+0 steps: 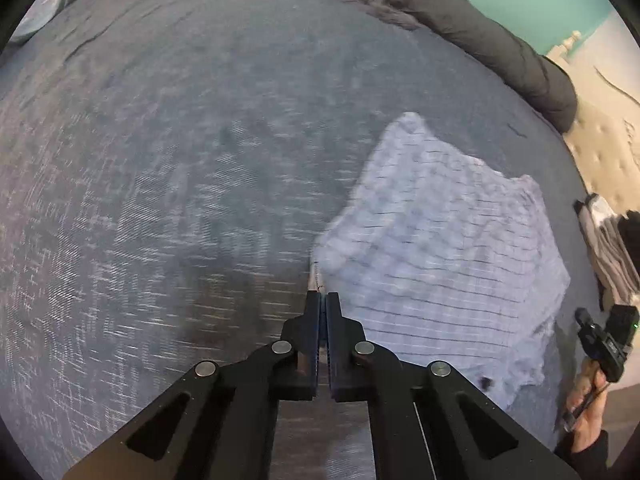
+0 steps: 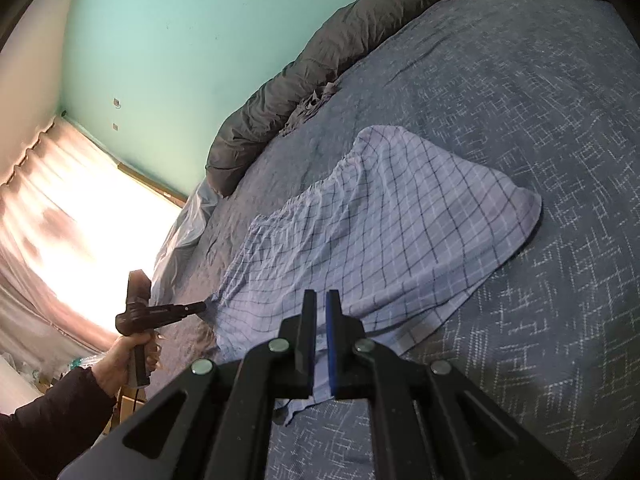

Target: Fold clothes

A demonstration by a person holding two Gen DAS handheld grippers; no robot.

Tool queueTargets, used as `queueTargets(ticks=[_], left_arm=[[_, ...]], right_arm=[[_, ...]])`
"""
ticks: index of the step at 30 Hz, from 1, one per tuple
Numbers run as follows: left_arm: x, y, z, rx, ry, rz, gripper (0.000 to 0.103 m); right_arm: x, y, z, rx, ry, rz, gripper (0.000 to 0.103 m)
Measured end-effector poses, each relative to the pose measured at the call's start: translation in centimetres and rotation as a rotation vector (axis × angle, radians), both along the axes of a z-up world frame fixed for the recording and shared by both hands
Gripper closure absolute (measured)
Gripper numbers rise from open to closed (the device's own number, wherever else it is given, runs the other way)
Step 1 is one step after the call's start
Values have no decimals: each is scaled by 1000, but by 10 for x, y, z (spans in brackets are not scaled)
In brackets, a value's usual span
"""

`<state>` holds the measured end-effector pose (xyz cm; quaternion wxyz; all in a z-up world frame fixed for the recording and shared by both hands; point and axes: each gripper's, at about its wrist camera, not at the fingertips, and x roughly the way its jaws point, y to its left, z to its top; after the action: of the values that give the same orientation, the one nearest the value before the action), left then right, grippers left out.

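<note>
A pale checked cloth (image 1: 440,240) (image 2: 400,220) lies partly raised on a blue-grey patterned bed sheet (image 1: 160,200) (image 2: 540,320). My left gripper (image 1: 323,296) is shut, with a thin edge of the cloth pinched at its tips. In the right wrist view this left gripper (image 2: 200,307) meets the cloth's near left corner, held by a hand (image 2: 124,356). My right gripper (image 2: 321,294) is shut on the cloth's near edge, and pale fabric shows between its jaws. From the left wrist view the right gripper (image 1: 581,315) sits small at the right edge.
A rolled dark grey duvet (image 1: 480,28) (image 2: 300,92) runs along the far side of the bed. A pale pillow (image 1: 52,4) lies at the far left corner. Bright curtains (image 2: 80,220) and a teal wall (image 2: 180,40) stand beyond the bed.
</note>
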<state>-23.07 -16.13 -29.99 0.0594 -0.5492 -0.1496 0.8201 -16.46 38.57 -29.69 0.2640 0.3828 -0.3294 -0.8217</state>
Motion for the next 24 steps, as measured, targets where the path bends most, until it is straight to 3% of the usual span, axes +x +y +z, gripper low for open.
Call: queueTargets(ticks=[7, 16, 20, 24], left_arm=[[-25, 65, 44, 55, 43, -73, 101], [-58, 224, 88, 110, 54, -292, 101], [-73, 316, 78, 127, 28, -403, 101], [-78, 379, 52, 119, -11, -473, 100]], right_arm=[[0, 12, 4, 7, 1, -15, 99], [-3, 43, 6, 5, -18, -72, 98], [-6, 60, 4, -25, -43, -103, 95], [-8, 71, 0, -48, -66, -113, 82]])
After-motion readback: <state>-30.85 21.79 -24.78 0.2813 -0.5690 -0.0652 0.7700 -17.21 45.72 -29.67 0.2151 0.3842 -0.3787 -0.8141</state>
